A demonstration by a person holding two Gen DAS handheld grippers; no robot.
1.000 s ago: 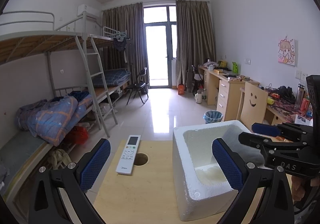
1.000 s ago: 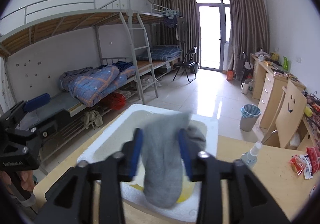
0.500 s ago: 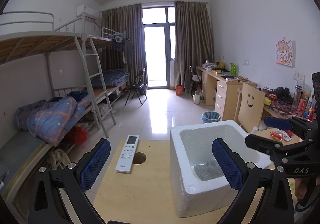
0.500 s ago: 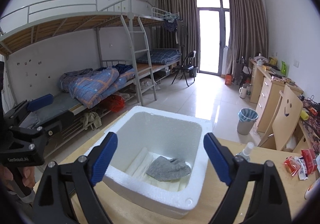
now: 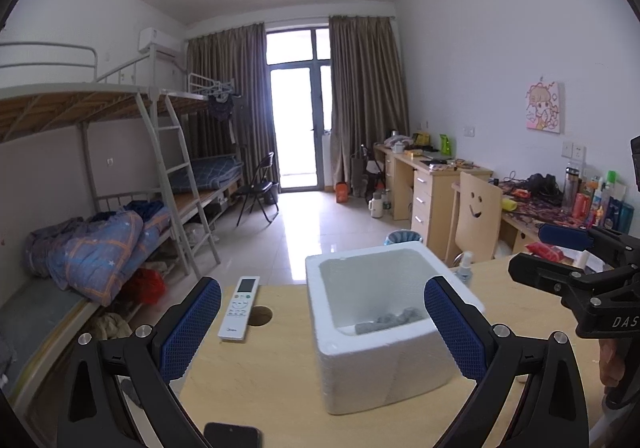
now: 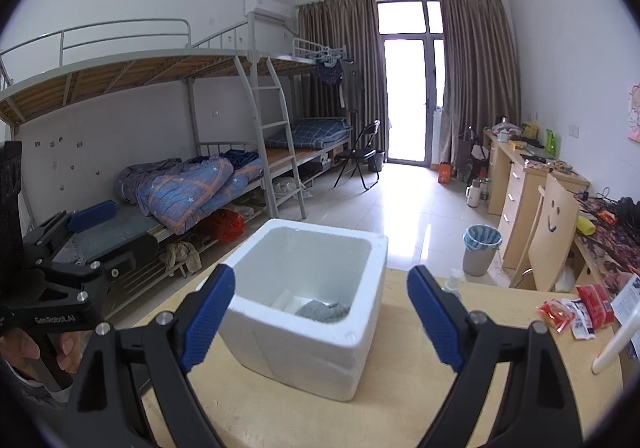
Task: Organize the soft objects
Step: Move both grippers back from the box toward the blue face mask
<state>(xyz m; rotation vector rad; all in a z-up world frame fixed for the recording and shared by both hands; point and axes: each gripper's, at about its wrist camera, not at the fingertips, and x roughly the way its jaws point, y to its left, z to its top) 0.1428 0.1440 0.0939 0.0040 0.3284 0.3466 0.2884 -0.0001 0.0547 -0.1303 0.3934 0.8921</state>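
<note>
You are working over a light wooden table (image 5: 280, 388) that is carrying a white foam box (image 6: 316, 332). In the left wrist view the box is sitting ahead of the left tongs (image 5: 322, 324), toward their right finger; in the right wrist view it is sitting ahead of the right tongs (image 6: 322, 314), toward their left finger.

The left wrist view is showing items the right wrist view is not: a white remote control (image 5: 239, 308) lying just beyond the left finger beside a round hole (image 5: 260, 315) in the tabletop, and a dark phone (image 5: 232, 435) at the near table edge between the fingers. It is also showing the right tongs from the side, at the right border.

The right wrist view is showing red and white snack packets (image 6: 576, 310) well to the right of the right finger, and your left hand (image 6: 36, 348) gripping the left tongs' handle at the left border.

Both views are showing a small spray bottle (image 5: 464, 268) standing behind the box.

The grey soft cloth (image 6: 323, 310) is lying on the floor of the box, ahead of both tongs and below them, touching neither.

Both tongs are standing wide open and holding nothing.
</note>
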